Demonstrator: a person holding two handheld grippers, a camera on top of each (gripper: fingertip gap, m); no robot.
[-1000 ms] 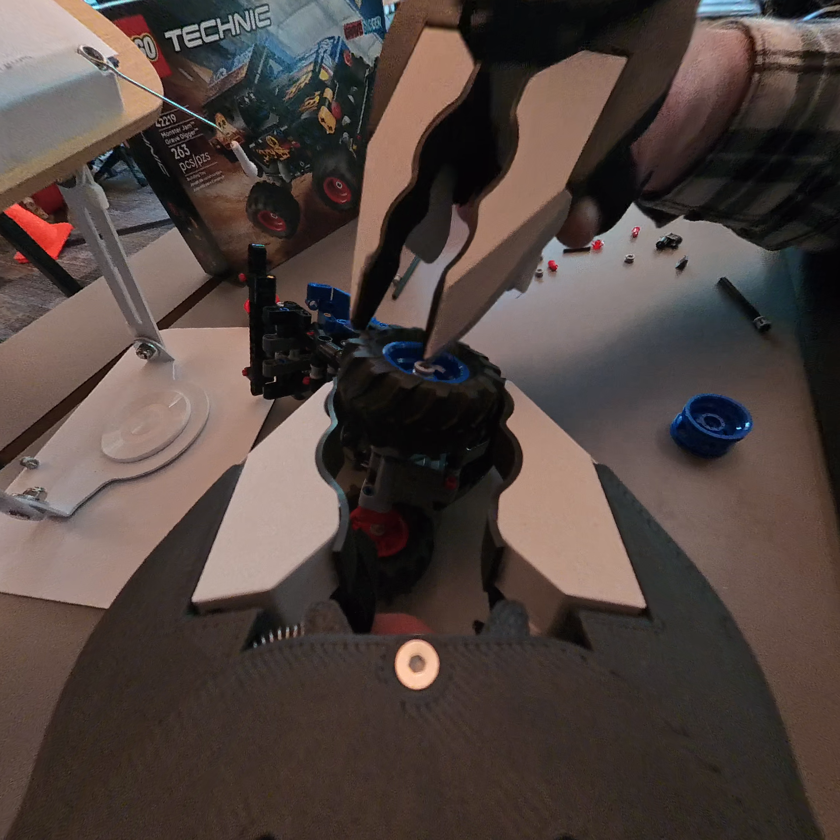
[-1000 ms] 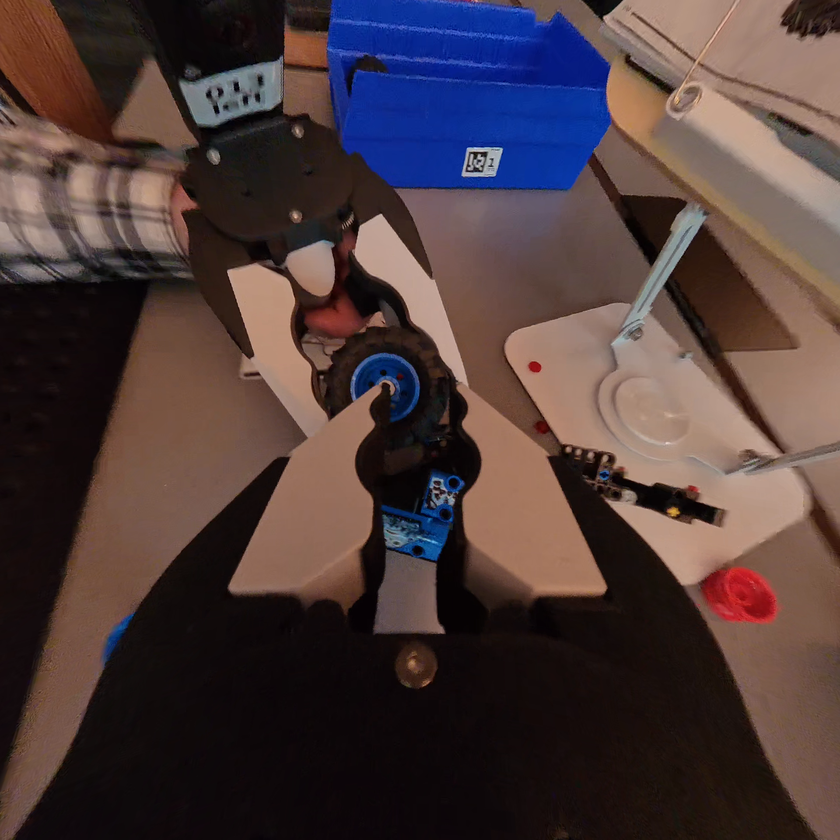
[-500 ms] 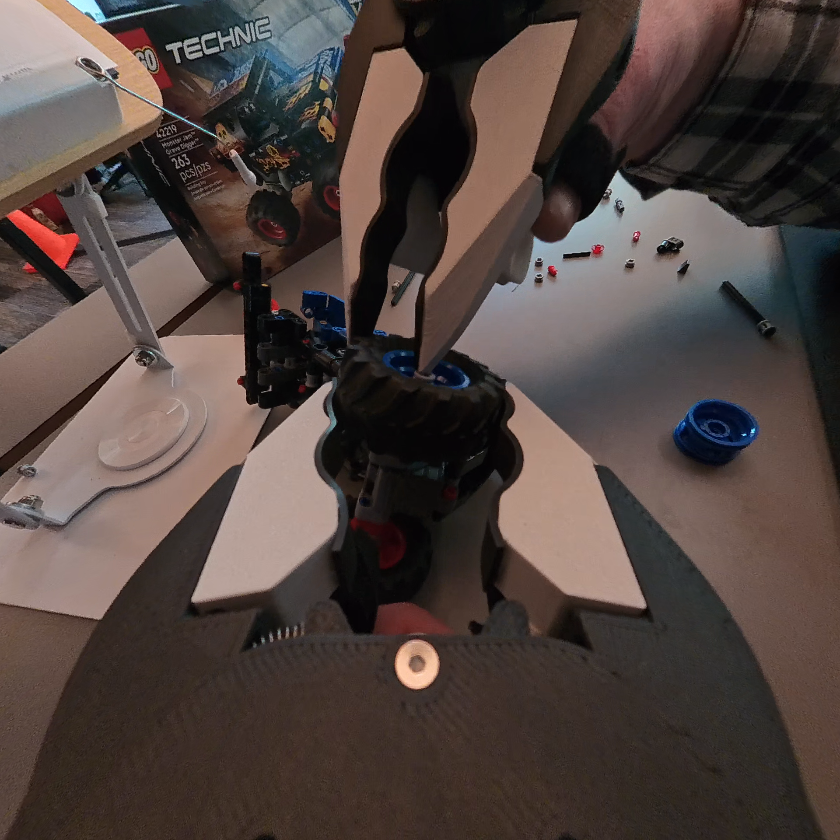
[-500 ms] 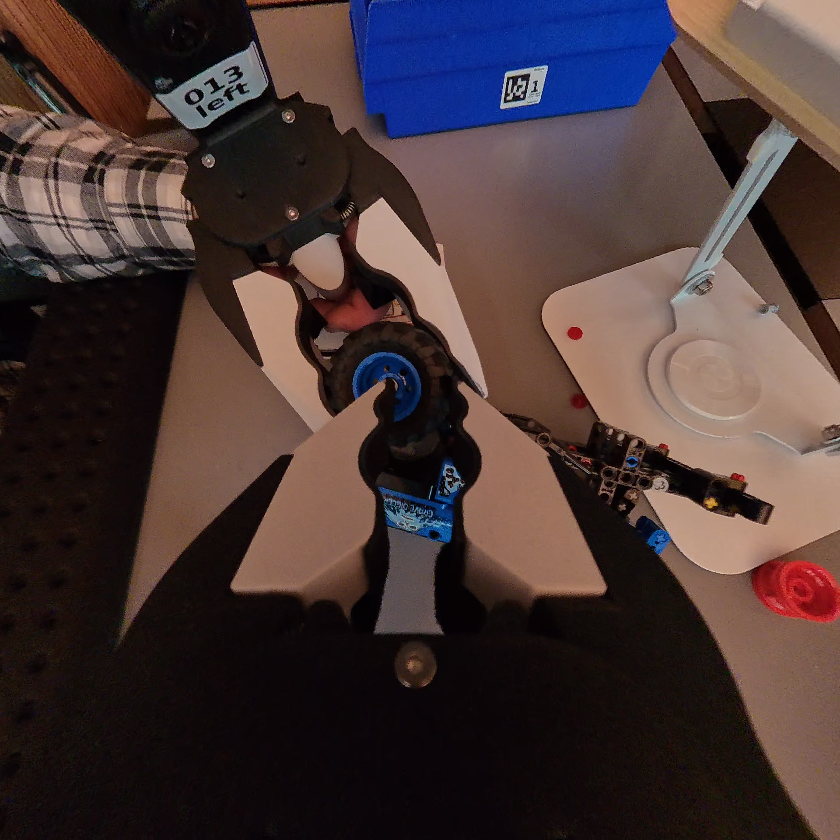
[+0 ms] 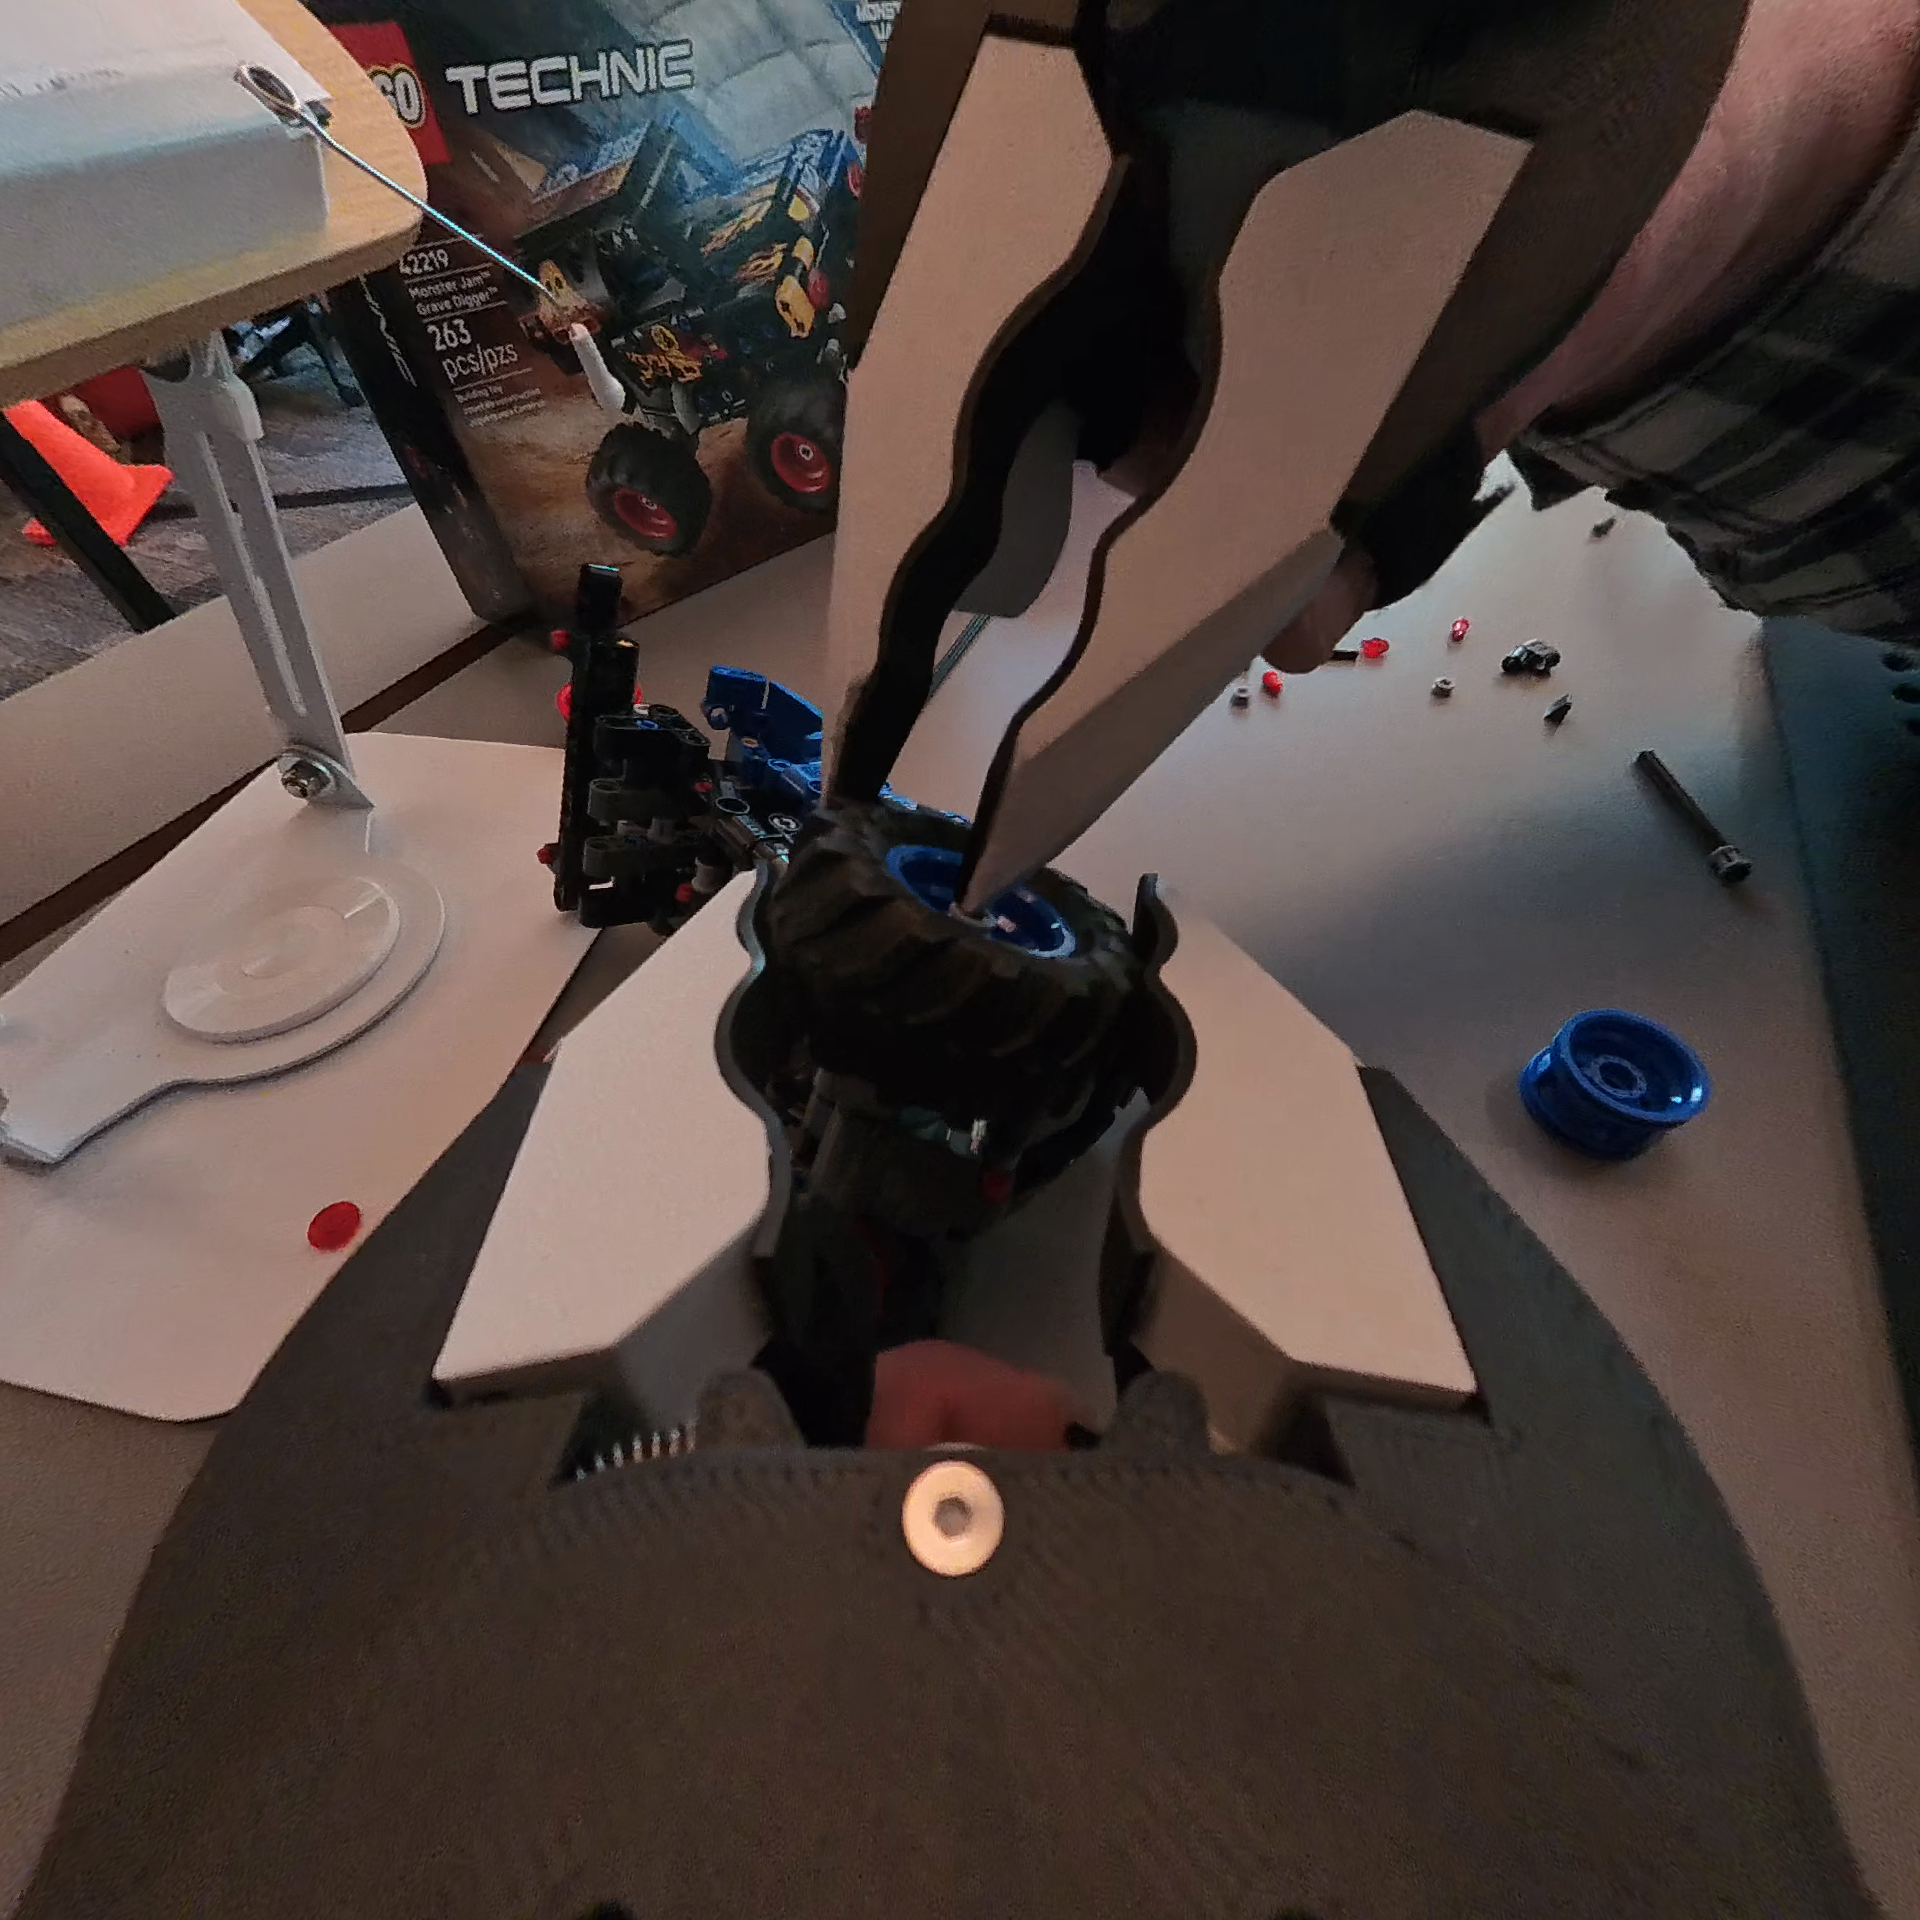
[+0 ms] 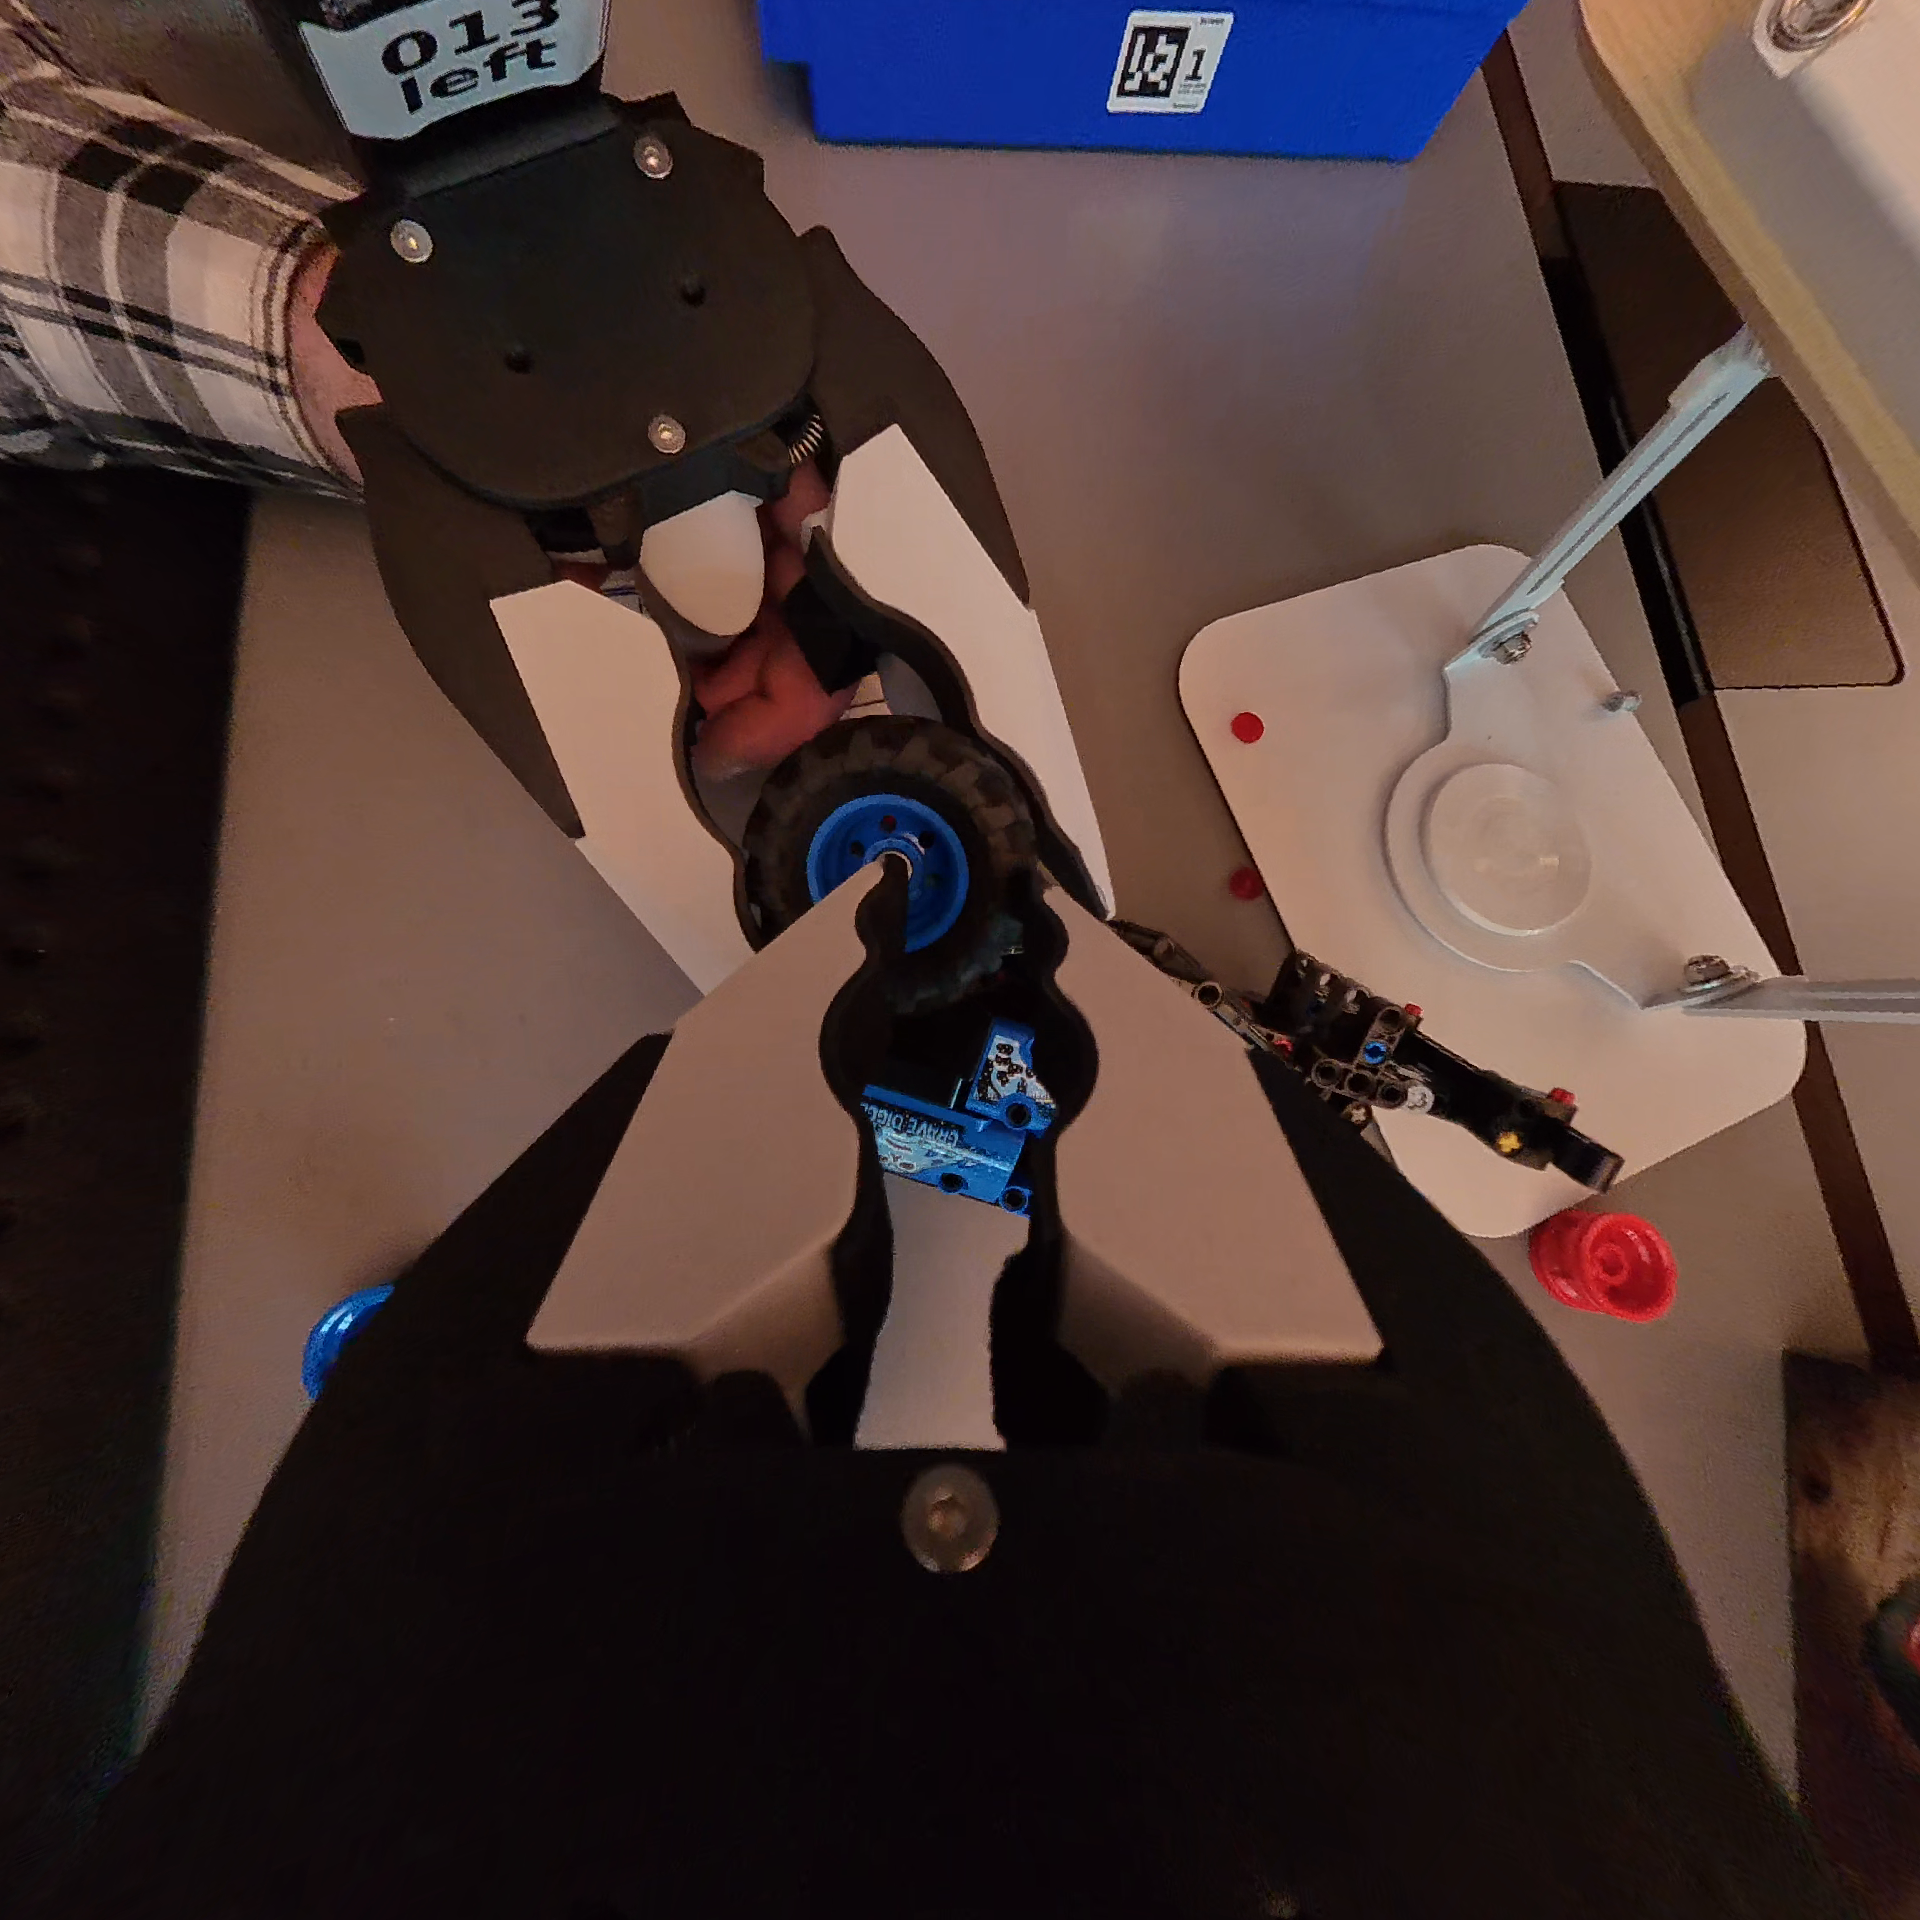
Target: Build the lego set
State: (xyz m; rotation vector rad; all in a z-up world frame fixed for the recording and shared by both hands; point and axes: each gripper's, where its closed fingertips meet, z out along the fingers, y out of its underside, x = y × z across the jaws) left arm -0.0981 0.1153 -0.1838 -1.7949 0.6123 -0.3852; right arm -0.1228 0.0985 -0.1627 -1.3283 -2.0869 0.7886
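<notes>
Wheel fitting: my left tongs [image 5: 951,997] grip the wheel [image 5: 961,971].
Right tongs [image 6: 883,883], pinched together, press its hub [image 6: 888,868]; off-centre push risks slipping off.

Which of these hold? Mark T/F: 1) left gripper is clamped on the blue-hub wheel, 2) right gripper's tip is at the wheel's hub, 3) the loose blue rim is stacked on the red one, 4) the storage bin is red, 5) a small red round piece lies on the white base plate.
1) True. The left gripper has its fingers on either side of the black tire of the wheel.
2) True. The right gripper is nearly shut, its tip at the hub centre.
3) False. The blue rim and the red rim lie apart on the table.
4) False. The bin is blue.
5) True. The red piece sits on the white base plate.
</notes>
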